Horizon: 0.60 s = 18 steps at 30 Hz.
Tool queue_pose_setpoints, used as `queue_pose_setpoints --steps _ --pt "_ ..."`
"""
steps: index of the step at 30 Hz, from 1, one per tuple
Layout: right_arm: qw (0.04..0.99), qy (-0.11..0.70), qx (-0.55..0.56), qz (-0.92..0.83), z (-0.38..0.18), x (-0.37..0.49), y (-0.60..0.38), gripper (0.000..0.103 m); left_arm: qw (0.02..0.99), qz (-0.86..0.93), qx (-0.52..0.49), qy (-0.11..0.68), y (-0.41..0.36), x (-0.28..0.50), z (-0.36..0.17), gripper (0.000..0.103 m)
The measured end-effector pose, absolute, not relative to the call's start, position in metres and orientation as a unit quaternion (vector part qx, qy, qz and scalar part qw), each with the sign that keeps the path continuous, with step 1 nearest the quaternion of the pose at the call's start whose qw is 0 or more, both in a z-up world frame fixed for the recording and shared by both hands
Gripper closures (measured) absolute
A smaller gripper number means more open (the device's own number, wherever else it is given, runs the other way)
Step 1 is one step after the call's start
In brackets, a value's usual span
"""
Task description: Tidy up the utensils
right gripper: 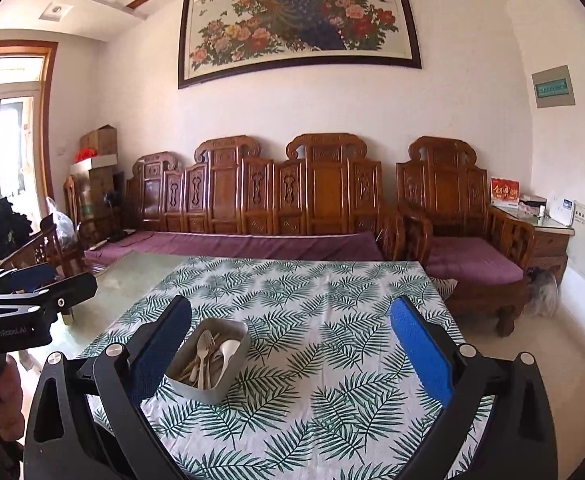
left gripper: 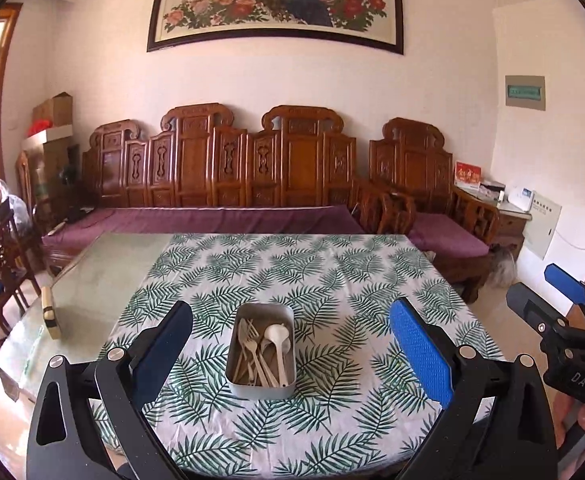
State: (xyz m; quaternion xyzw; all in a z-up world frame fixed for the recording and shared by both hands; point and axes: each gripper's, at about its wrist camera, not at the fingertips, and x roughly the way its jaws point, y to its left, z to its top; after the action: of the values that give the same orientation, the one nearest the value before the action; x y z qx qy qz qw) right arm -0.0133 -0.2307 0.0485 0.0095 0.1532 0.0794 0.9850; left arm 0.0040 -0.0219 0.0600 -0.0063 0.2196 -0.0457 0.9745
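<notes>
Leaf-print tablecloth [left gripper: 332,272], metal tin [left gripper: 261,354] holding pale utensils [left gripper: 262,350], both tools spread, empty

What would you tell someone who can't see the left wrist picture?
A metal tin full of pale spoons and forks sits on a leaf-print tablecloth, centred between the open left tool. Behind is a carved wooden sofa.

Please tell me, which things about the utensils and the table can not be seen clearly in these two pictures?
- Utensils in the tin: they overlap, so their count is unclear in the left view; in the right view the tin wall hides their lower ends.
- Near table edge: covered by the open left gripper and open right gripper.
- Object at the table's left edge: too blurred to identify.
</notes>
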Motion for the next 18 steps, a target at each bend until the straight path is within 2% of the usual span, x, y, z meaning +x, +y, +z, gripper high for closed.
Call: queue_pose_setpoints --steps 18 --pt "0.985 0.155 0.015 0.08 0.0474 -0.0118 -0.2349 0.003 0.975 -0.041 -0.006 0.218 -0.0208 0.0024 0.0578 0.008"
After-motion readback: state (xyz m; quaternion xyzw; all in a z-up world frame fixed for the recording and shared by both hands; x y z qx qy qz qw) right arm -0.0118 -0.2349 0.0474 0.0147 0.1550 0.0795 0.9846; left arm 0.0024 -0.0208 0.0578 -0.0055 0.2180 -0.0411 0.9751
